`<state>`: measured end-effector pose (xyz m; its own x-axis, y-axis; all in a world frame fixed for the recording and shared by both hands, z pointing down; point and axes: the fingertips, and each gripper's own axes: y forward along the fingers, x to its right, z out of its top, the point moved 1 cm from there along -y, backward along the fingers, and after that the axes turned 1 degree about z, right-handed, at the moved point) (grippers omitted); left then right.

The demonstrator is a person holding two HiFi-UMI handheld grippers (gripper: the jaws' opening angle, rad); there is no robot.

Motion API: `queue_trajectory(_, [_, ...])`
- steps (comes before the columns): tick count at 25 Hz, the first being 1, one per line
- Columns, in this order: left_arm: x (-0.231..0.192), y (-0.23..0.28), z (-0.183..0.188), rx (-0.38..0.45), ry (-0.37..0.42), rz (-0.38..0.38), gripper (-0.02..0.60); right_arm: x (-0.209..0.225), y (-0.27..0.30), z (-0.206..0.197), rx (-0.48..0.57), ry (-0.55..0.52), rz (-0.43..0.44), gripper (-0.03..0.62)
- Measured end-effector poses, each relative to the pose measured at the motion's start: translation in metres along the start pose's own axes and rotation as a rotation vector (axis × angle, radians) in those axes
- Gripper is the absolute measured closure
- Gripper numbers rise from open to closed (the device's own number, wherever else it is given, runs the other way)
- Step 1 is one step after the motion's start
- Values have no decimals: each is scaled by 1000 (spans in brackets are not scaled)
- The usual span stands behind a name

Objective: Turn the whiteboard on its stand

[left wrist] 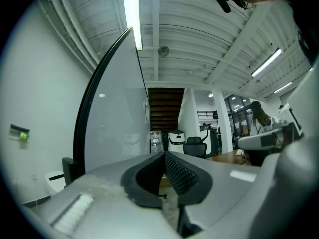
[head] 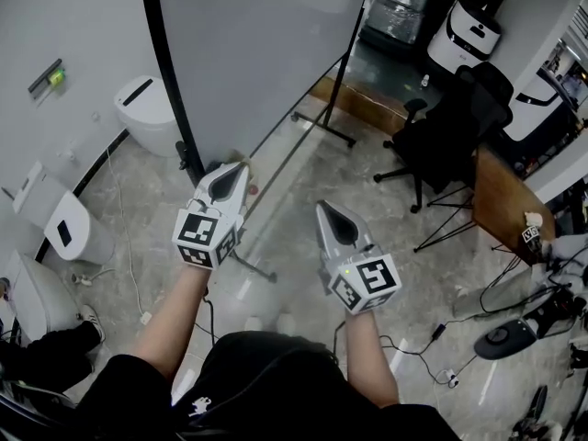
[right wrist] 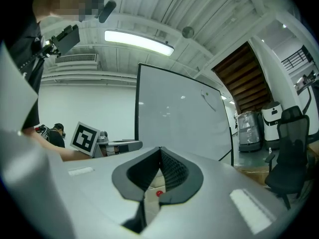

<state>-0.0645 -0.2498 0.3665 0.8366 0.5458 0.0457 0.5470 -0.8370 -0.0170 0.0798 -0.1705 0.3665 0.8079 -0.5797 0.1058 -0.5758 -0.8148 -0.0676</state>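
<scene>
Both grippers sit closest, held level. On the left gripper (head: 241,168) the jaws are pressed together on nothing, its tip just beside the lower corner of the whiteboard (head: 257,53), which stands upright on its stand (head: 323,127). Over on the right gripper (head: 323,208) the jaws are likewise closed and empty, and it sits farther off. I'd push gently on the black frame so the stand doesn't shift. From the right gripper view you get the board's face almost whole, while the left gripper view catches it steeply slanted.

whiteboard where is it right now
In the head view the whiteboard stands top centre, just beyond the left gripper, with the black office chair to its right.
</scene>
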Motion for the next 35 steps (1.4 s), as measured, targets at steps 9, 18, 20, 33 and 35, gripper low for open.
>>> queue_trajectory(9, [18, -5, -17, -28, -32, -31, 577, 5, -9, -2, -10, 3, -33, 586])
queue_trajectory(18, [34, -11, -34, -50, -74, -43, 577, 8, -11, -12, -35, 0, -38, 586])
queue_trajectory(20, [39, -10, -35, -54, -75, -47, 577, 9, -10, -13, -35, 1, -32, 586])
queue_trajectory(33, [25, -6, -31, -44, -91, -36, 577, 7, 14, -7, -32, -14, 2, 586])
queue_trajectory(35, [23, -6, -31, -45, -93, -33, 577, 6, 16, -7, -37, -14, 8, 586])
